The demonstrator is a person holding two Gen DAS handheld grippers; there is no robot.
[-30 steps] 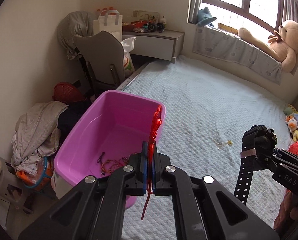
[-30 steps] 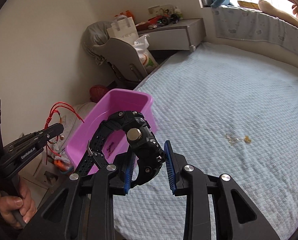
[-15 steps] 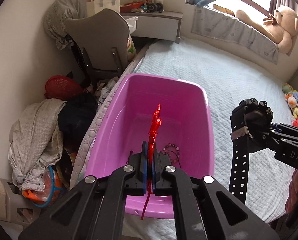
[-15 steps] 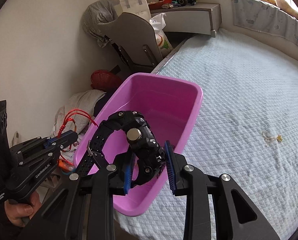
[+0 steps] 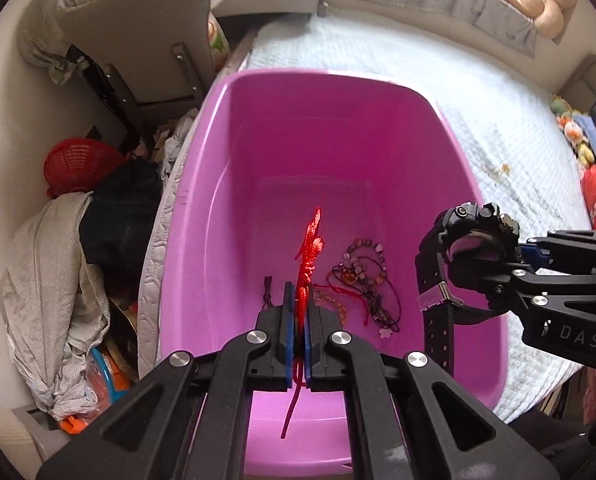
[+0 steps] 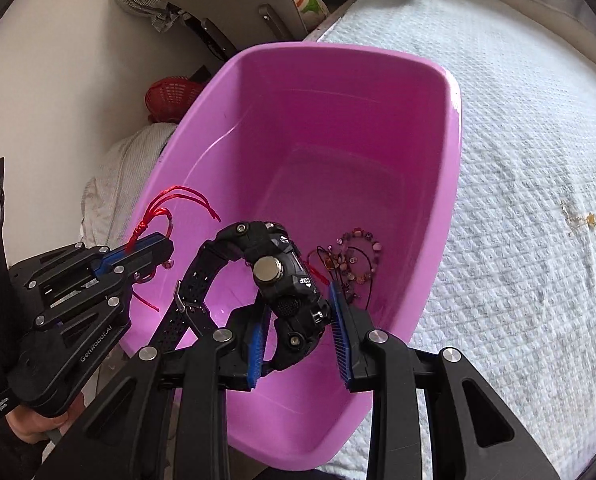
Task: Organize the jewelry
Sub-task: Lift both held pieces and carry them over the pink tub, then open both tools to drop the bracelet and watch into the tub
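Directly over a glossy pink plastic tub (image 6: 453,128) on the quilted bed (image 6: 529,168), the left gripper (image 5: 297,336) has its jaws pressed together, pinching a knotted red cord bracelet (image 5: 307,252). The right gripper (image 6: 298,340) clamps a chunky black rubber-strapped watch (image 6: 282,276), ready to join the beaded bracelets (image 5: 363,268) inside.

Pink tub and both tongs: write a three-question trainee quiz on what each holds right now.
1. True or false: the left tongs are shut on a red cord bracelet.
2. What do the right tongs grip? A) black watch B) necklace C) ring
3. Fill in: beaded bracelets lie on the floor of the pink ____.

Key: 1 true; 2 A; 3 tub.
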